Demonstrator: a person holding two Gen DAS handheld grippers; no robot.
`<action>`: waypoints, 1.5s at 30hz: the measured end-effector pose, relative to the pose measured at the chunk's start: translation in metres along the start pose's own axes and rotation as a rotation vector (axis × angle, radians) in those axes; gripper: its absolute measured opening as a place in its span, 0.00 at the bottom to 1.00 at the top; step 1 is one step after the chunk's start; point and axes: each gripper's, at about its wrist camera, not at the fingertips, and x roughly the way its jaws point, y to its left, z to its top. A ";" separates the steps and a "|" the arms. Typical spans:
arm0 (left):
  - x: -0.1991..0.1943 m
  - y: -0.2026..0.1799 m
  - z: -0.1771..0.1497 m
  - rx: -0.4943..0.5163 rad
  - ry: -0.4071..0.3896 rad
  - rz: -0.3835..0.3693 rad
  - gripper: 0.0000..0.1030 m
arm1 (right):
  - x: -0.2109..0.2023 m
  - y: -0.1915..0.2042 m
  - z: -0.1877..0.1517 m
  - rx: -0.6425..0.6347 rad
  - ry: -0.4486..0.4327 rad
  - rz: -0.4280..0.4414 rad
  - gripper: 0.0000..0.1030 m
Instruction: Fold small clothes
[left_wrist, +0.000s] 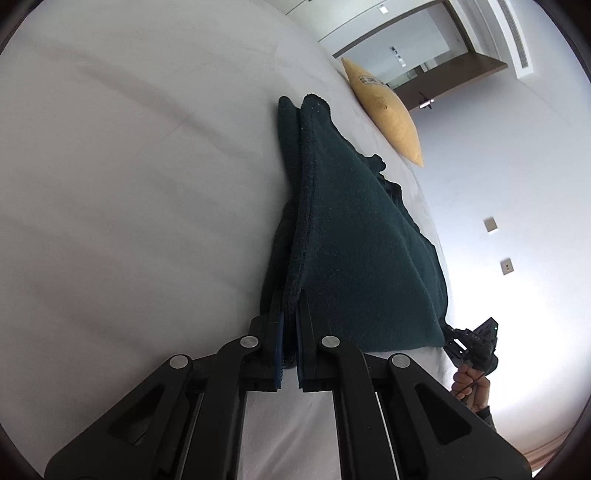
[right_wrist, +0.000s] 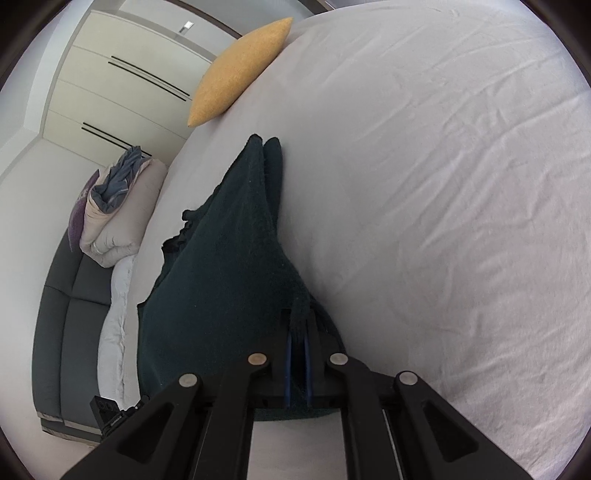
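Left gripper clamped tight on the near edge of the dark green cloth, which runs away over the white bed sheet. Yellow cushion beyond the cloth's far end. Right gripper at the cloth's near right corner, hand behind it.

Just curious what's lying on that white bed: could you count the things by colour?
Dark green: 1, the cloth pinched by both the left hand-held gripper and the right hand-held gripper
Yellow: 1, the pillow
Total: 2
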 end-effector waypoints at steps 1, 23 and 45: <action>-0.001 0.002 -0.004 -0.006 -0.007 -0.002 0.03 | 0.001 0.001 0.001 -0.006 0.002 -0.006 0.05; -0.024 -0.079 0.070 0.191 -0.081 0.074 0.06 | 0.005 0.025 0.007 -0.076 -0.029 -0.028 0.22; 0.032 -0.065 0.021 0.246 -0.017 0.241 0.05 | -0.029 0.032 0.012 -0.062 -0.254 -0.215 0.27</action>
